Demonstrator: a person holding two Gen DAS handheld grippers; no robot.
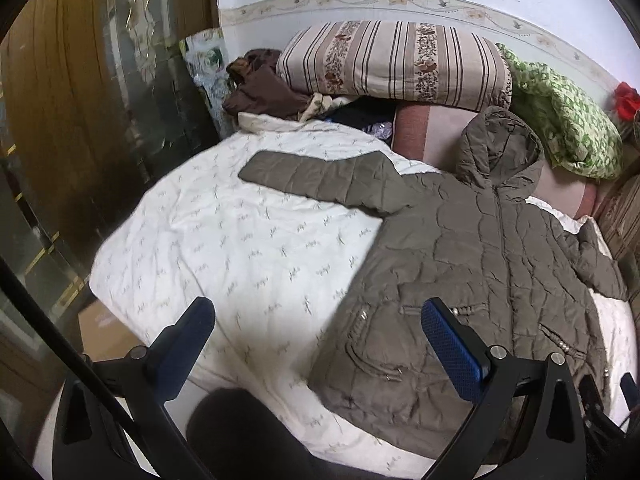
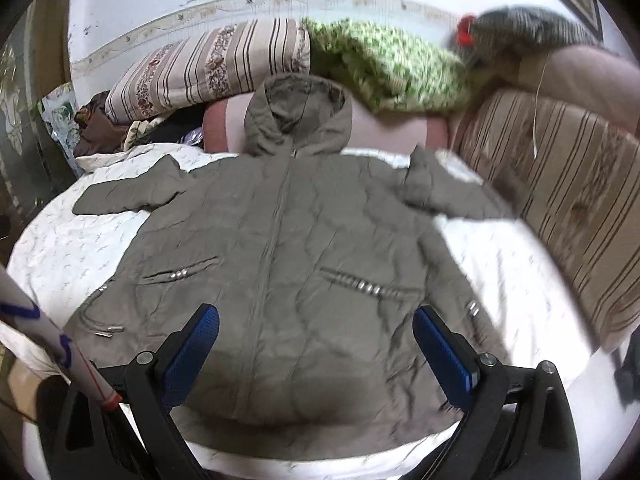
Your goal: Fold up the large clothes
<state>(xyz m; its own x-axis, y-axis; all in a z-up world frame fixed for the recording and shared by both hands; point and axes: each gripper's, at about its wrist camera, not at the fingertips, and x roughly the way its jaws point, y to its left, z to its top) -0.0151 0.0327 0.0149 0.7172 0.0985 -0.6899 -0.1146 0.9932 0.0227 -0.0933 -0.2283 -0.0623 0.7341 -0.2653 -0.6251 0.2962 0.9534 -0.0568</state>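
1. I had the olive quilted jacket (image 2: pixel 288 240) spread flat, front up, on the white patterned bedspread (image 1: pixel 224 240), zip closed, hood (image 2: pixel 300 112) pointing toward the wall and resting against the pink bolster (image 2: pixel 384 124).
2. My left gripper (image 1: pixel 316 316) hung above the bed with its jaws spread wide, blue pads well apart, gripping nothing. One finger sat over bare bedspread, the other over the jacket's lower front near a pocket zip.
3. My right gripper (image 2: pixel 316 320) was also wide open and empty, both blue pads (image 2: pixel 444 356) hovering over the jacket's hem area, one on each side of the centre zip.
4. From the left wrist view, one sleeve (image 1: pixel 320 180) lay stretched straight out across the bedspread, pointing toward the wooden wardrobe (image 1: pixel 60 100).
5. The other sleeve (image 2: pixel 448 196) lay bent and shorter-looking, near the striped headboard cushion (image 2: pixel 560 184) on the far side.
6. Behind the hood I saw a striped floral pillow (image 1: pixel 396 60) stacked on the bolster, with a green-and-white patterned quilt (image 1: pixel 568 120) bunched beside it.
7. A heap of brown clothing (image 1: pixel 260 88) sat in the corner next to the pillow, against the wall.
8. The right wrist picture was blurred at the edges, so I could not tell what the grey and red lump at the upper corner was.
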